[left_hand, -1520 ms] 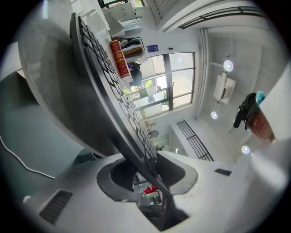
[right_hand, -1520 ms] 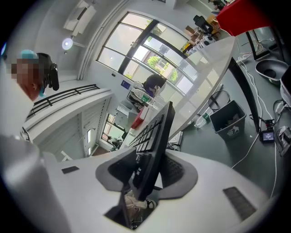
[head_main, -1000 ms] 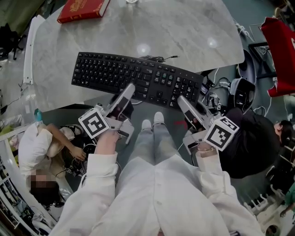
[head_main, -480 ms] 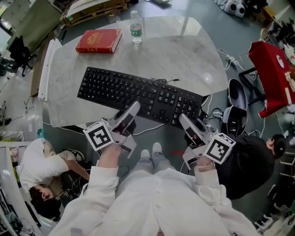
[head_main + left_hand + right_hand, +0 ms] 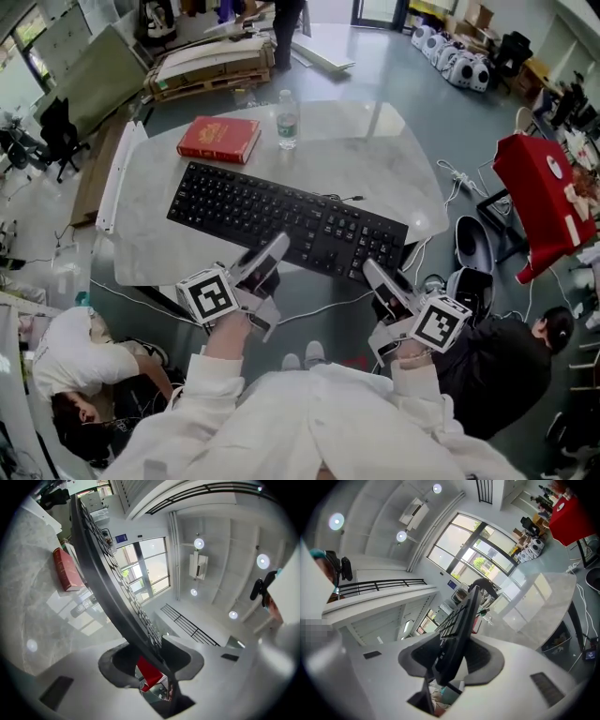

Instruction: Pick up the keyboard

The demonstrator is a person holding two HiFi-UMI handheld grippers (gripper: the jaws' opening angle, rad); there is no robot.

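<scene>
Left gripper (image 5: 277, 246) sits lower centre-left of the head view, and its jaws are pinching the near edge of the keyboard (image 5: 281, 217). In the left gripper view the board runs edge-on right through the gap, with both dark pads pressed against it. Right gripper (image 5: 371, 270) has the same deal, lower centre-right: it's clamped on the near edge at the number-pad end, and its own view shows the keys side-on between the pads. So the black keyboard is held at both points, running diagonally across the middle of the frame from upper left to lower right. It's over the front part of the pale marble table (image 5: 375, 155), and its right end hangs past the table's edge. A thin cable (image 5: 343, 199) comes off its far side. Further back on the table there's a red book (image 5: 218, 139) and just right of it a water bottle (image 5: 288, 120), standing upright. Off the table, something big and red (image 5: 539, 192) sits at the right edge, and people are down low at the lower left and lower right corners.
</scene>
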